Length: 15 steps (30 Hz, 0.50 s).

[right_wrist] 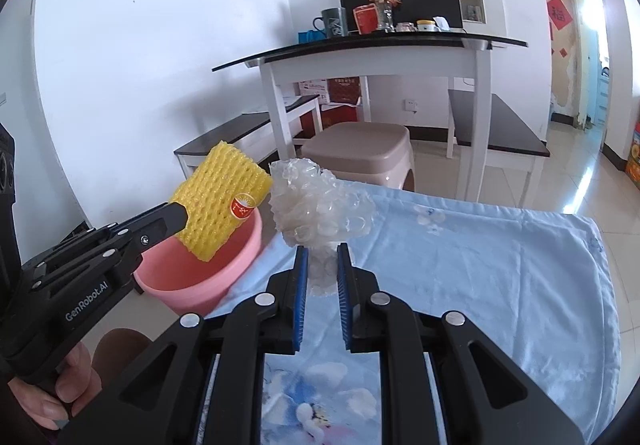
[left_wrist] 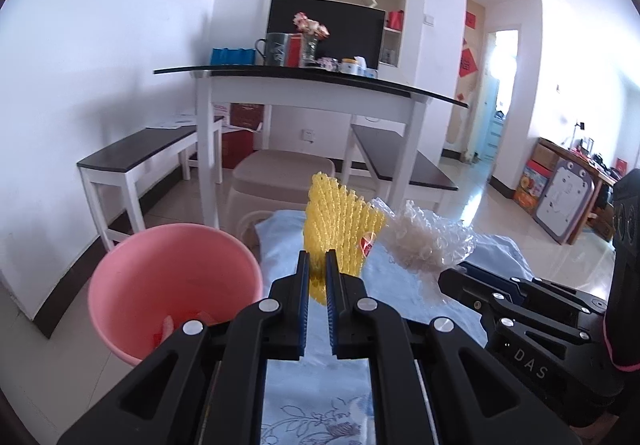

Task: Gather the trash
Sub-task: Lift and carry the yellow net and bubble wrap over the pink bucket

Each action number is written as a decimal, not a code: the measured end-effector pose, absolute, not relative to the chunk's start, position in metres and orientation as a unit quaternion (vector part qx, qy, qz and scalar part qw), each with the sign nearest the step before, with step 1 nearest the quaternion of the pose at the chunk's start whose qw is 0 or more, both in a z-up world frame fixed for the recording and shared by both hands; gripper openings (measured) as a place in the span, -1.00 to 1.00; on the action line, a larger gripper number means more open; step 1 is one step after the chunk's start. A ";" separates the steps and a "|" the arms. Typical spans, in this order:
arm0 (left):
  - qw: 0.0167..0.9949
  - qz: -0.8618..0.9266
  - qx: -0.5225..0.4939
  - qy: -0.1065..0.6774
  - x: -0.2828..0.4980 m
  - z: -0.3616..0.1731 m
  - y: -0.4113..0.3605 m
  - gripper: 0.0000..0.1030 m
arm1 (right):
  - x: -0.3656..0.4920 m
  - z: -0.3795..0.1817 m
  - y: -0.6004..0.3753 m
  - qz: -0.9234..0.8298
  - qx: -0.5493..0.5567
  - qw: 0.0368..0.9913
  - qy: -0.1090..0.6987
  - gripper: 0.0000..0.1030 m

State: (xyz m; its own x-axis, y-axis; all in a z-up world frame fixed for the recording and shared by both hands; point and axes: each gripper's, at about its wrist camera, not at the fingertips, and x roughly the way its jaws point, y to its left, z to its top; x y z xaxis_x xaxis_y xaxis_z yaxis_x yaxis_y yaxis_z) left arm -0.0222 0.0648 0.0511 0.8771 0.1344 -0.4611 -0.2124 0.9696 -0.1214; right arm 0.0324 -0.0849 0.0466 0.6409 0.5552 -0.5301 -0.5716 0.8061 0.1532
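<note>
My left gripper (left_wrist: 318, 259) is shut on a yellow foam fruit net (left_wrist: 340, 229) and holds it upright above the blue cloth, just right of the pink bin (left_wrist: 172, 285). In the right wrist view the net (right_wrist: 220, 201) hangs over the bin (right_wrist: 208, 277). My right gripper (right_wrist: 322, 253) is shut on a crumpled wad of clear bubble wrap (right_wrist: 320, 209), held above the cloth; it also shows in the left wrist view (left_wrist: 428, 241). Some red scraps lie inside the bin.
A light blue floral cloth (right_wrist: 480, 265) covers the low table. Beyond it stand a beige plastic stool (right_wrist: 360, 149), a white table with a dark top (right_wrist: 360, 45), and two dark benches (left_wrist: 136, 153).
</note>
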 end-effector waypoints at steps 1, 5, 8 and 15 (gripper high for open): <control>0.965 0.094 -0.085 0.230 -0.022 0.052 0.066 -0.86 | 0.032 0.048 -0.082 0.313 -0.015 0.905 0.287 -0.72; 0.964 0.109 -0.089 0.226 -0.026 0.054 0.075 -0.86 | 0.033 0.051 -0.072 0.322 -0.017 0.904 0.282 -0.72; 0.962 0.121 -0.094 0.224 -0.029 0.055 0.082 -0.86 | 0.032 0.055 -0.062 0.329 -0.019 0.902 0.279 -0.72; 0.958 0.149 -0.104 0.222 -0.038 0.055 0.102 -0.86 | 0.032 0.055 -0.043 0.345 -0.023 0.896 0.278 -0.72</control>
